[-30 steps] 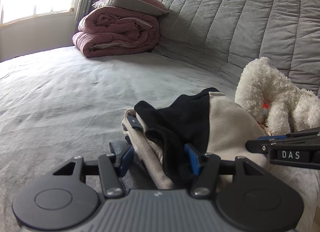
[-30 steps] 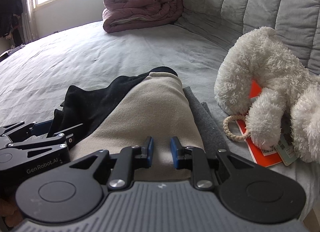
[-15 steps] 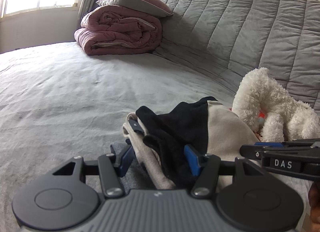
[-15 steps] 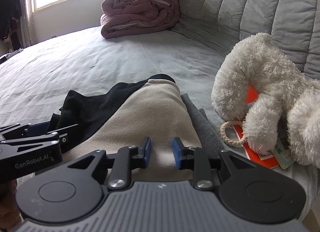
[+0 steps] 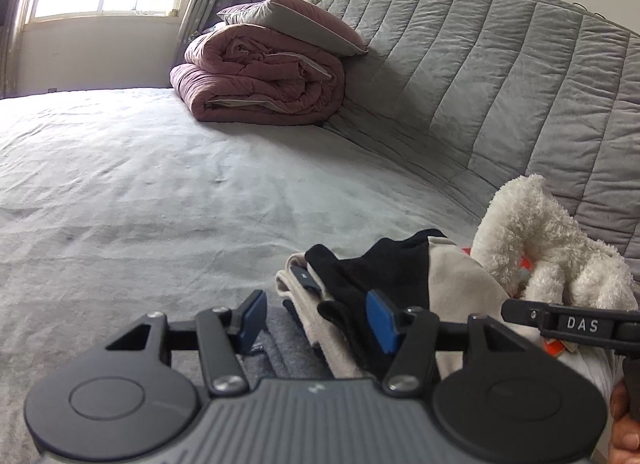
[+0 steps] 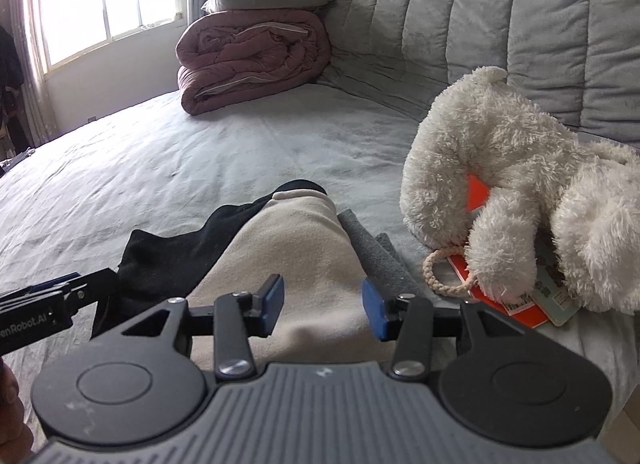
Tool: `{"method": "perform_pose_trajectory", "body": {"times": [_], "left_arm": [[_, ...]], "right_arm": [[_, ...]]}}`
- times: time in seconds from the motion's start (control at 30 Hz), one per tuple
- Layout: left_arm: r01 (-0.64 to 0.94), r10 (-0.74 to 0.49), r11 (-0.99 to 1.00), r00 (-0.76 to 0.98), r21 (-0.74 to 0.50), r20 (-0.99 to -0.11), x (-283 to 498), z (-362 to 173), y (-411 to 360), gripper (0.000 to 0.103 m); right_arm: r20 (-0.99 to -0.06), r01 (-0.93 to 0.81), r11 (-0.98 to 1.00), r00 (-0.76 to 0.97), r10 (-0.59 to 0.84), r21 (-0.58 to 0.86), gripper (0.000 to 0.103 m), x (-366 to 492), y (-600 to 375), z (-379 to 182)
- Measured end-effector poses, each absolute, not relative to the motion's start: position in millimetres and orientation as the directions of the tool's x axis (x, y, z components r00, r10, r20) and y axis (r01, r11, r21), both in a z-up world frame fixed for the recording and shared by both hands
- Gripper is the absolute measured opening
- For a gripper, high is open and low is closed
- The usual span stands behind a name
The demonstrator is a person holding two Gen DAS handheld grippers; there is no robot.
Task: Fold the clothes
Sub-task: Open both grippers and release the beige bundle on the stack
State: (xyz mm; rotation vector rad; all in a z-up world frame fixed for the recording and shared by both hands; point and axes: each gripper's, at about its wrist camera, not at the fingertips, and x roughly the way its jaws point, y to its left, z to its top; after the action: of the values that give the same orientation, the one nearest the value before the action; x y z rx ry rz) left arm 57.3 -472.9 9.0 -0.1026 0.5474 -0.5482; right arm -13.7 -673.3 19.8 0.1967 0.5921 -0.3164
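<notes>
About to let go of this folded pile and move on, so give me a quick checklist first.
1. Right hand-held gripper clear of cloth: ok, jaws opening, beige garment lies under them, pads not pressing.
2. Left hand-held gripper released: cannot tell, jaws wide but black garment sits between them against the right pad.
3. Pile tidy: not ok, black edges bunch out at the left side.
4. Grey garment underneath flat: ok.
5. Plush toy off the pile: ok, beside it.
6. Bed space free ahead: ok.
</notes>
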Motion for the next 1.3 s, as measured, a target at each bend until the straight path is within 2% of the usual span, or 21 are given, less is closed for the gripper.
{"method": "perform_pose_trajectory", "body": {"times": [0.2, 0.37, 0.47, 0.7, 1.03, 1.3], "left_arm": [[0.508, -0.549, 0.833, 0.713, -0.219, -0.435, 36, 11, -474, 0.057], [0.5, -0.512, 0.849, 0.703, -0.169, -0.494, 34, -5, -481, 0.057], [0.502, -0.511, 0.849, 0.7, -0.164, -0.499, 35, -9, -480, 0.06], [0.522, -0.52, 0.84, 0.694, -0.151, -0.498, 25, -8, -472, 0.061], [0.535, -0.539, 0.829, 0.682, -0.165, -0.495, 12, -5, -455, 0.061], [0.506, -0.485, 0.853, 0.682, -0.125, -0.547, 8, -8, -439, 0.06]], "right_arm": [[-0.579, 0.412, 0.903, 0.769, -0.272, 0.122, 0.048, -19, -683, 22], [-0.617, 0.433, 0.89, 0.743, -0.262, 0.144, 0.049, -21, -687, 16], [-0.638, 0.439, 0.889, 0.724, -0.261, 0.134, 0.05, -21, -688, 12], [-0.646, 0.453, 0.885, 0.709, -0.284, 0.107, 0.054, -23, -685, 13], [-0.613, 0.48, 0.875, 0.71, -0.346, 0.062, 0.055, -30, -681, 20], [-0.599, 0.444, 0.896, 0.723, -0.344, 0.021, 0.058, -31, -660, 27]]}}
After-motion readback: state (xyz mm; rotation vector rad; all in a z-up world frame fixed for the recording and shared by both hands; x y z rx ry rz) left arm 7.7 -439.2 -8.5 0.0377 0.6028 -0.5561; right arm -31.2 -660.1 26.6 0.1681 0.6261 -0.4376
